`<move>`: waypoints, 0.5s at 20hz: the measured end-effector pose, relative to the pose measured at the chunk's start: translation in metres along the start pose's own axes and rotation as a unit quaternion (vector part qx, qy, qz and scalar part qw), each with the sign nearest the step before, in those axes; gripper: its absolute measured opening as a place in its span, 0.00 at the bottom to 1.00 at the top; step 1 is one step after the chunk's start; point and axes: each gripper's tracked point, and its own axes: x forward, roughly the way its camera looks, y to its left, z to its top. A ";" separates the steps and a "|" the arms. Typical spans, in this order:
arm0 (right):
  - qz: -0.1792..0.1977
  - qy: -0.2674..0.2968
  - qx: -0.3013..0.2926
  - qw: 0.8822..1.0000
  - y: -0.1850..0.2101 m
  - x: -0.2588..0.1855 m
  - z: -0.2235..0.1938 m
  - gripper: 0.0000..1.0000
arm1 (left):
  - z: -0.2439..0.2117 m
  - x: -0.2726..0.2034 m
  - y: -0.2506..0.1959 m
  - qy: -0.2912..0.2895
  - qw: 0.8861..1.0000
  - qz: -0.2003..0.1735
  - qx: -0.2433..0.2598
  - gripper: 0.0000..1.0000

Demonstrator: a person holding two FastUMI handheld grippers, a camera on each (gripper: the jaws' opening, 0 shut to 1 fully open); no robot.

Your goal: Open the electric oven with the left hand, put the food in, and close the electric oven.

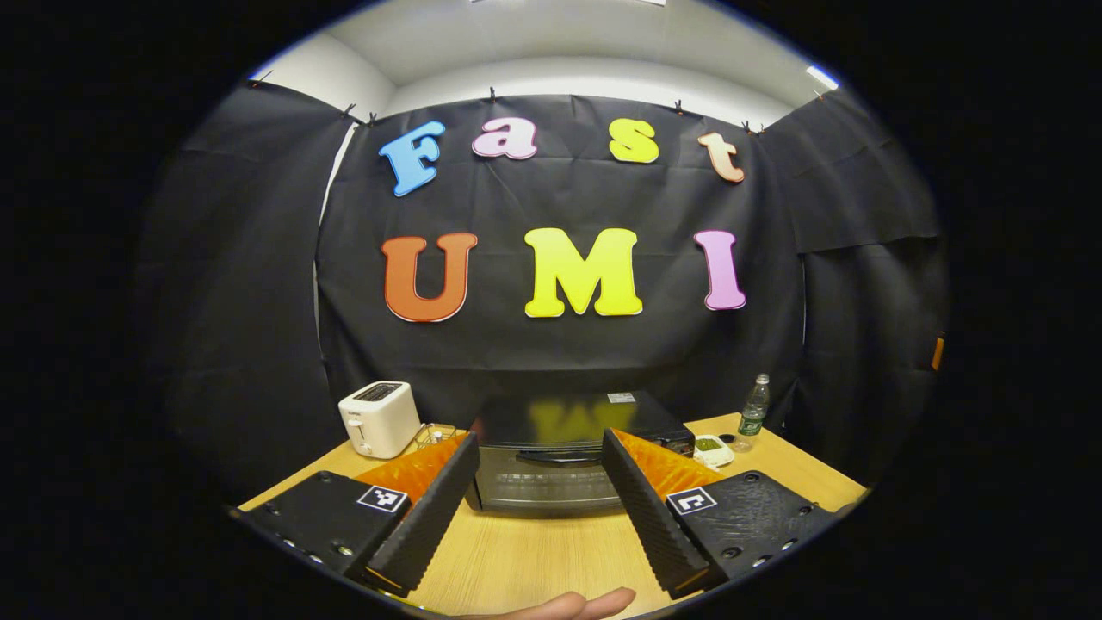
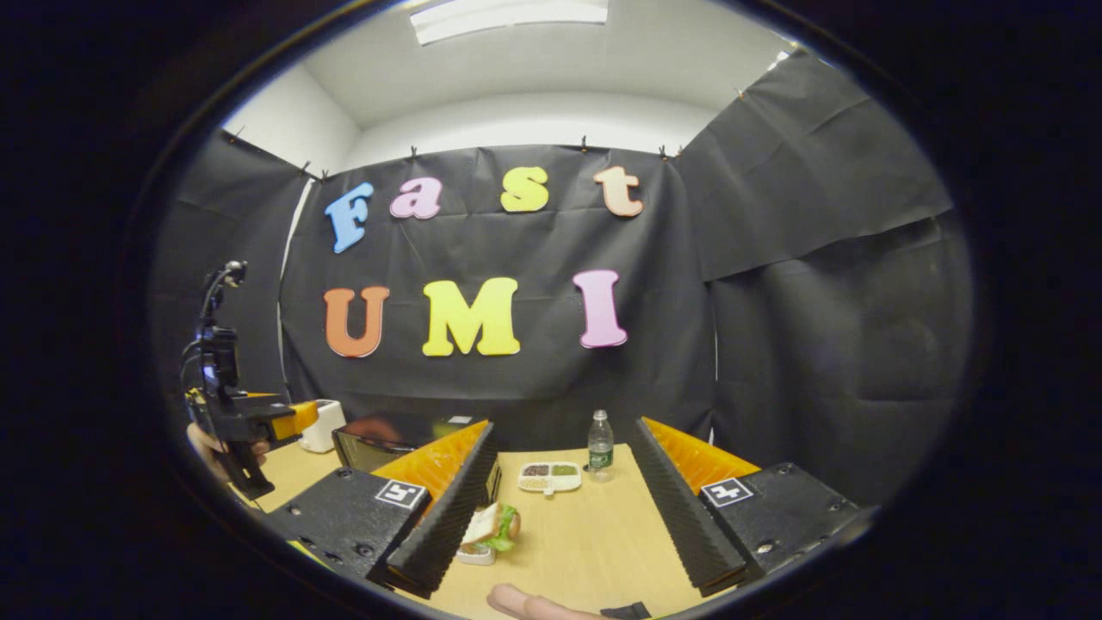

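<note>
Left gripper view: I hold the left gripper (image 1: 540, 508) open, aligned at 12 o'clock with the electric oven (image 1: 560, 452), door shut. Right gripper (image 2: 560, 517) is open and empty; the food (image 2: 491, 525) sits on the counter (image 2: 594, 534) at 10 o'clock. All steps remain.

Booth hung with black cloth under a white ceiling

Black cloth (image 1: 551, 344) covers the far and side walls, clipped along its top edge; a ceiling light (image 2: 508, 10) glows overhead, and a light wooden surface (image 1: 534, 560) sits near.
</note>
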 end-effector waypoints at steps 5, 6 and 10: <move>-0.016 0.018 -0.005 1.000 -0.022 0.012 -0.019 1.00 | -0.020 0.068 -0.013 0.028 0.998 -0.003 0.050 0.96; -0.016 0.023 -0.010 1.000 -0.024 0.013 -0.022 1.00 | -0.028 0.080 -0.019 0.037 0.998 -0.009 0.056 0.97; -0.023 0.027 -0.020 0.999 -0.034 0.017 -0.022 0.92 | -0.052 0.114 -0.032 0.082 0.995 -0.020 0.048 0.97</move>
